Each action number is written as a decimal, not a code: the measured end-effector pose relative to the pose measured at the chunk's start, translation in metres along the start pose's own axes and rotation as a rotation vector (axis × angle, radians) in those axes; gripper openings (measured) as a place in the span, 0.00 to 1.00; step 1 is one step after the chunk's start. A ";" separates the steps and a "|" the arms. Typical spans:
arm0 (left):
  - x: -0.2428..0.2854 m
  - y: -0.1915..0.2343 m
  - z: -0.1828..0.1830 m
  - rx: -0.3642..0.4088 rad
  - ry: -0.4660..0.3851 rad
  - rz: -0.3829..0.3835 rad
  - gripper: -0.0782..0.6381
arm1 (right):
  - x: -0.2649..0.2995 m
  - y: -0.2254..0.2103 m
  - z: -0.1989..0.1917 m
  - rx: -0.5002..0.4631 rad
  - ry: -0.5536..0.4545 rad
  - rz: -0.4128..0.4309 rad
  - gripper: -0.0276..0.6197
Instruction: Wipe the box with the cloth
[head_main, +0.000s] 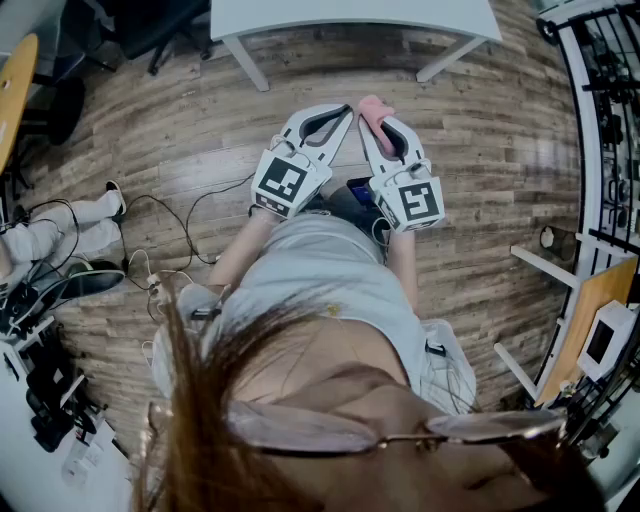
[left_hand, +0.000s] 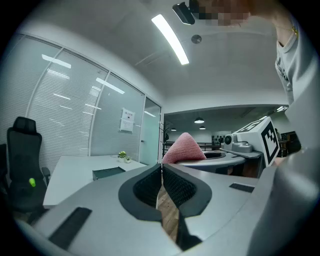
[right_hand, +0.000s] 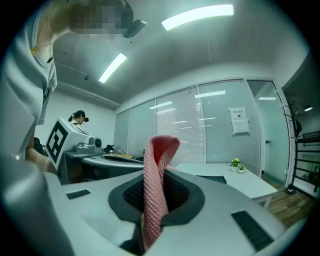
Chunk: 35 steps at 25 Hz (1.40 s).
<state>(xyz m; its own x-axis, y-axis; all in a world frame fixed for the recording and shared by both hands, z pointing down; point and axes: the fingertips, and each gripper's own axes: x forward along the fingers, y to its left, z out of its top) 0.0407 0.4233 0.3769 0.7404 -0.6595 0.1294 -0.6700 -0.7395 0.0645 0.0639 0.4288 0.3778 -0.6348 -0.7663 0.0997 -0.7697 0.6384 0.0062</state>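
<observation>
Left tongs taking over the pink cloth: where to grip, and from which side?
Probably the folded loop of the cloth standing clear beyond the tips of the right tongs, which are shut on it. Come in sideways with the left tongs; they are shut, so open first.

Left tool (head_main: 343, 112) shut; right tool (head_main: 381, 126) clamps cloth (head_main: 375, 110); both seemingly level.

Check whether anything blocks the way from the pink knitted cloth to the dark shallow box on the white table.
Nothing visible does. The right gripper is shut on the pink knitted cloth, and only wooden floor lies between it and the white table bearing the dark shallow box.
</observation>
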 end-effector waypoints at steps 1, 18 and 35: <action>0.000 0.001 0.000 -0.001 -0.001 0.001 0.16 | 0.000 -0.002 0.000 0.007 -0.001 -0.010 0.10; 0.032 0.052 -0.002 -0.013 0.018 0.034 0.16 | 0.055 -0.036 -0.001 0.023 0.012 0.015 0.10; 0.139 0.148 0.031 -0.017 0.011 0.116 0.16 | 0.154 -0.146 0.023 0.023 0.003 0.064 0.10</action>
<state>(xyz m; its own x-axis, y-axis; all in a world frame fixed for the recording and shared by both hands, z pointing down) 0.0465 0.2181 0.3737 0.6575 -0.7387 0.1484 -0.7519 -0.6560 0.0657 0.0769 0.2154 0.3699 -0.6825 -0.7237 0.1023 -0.7289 0.6842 -0.0228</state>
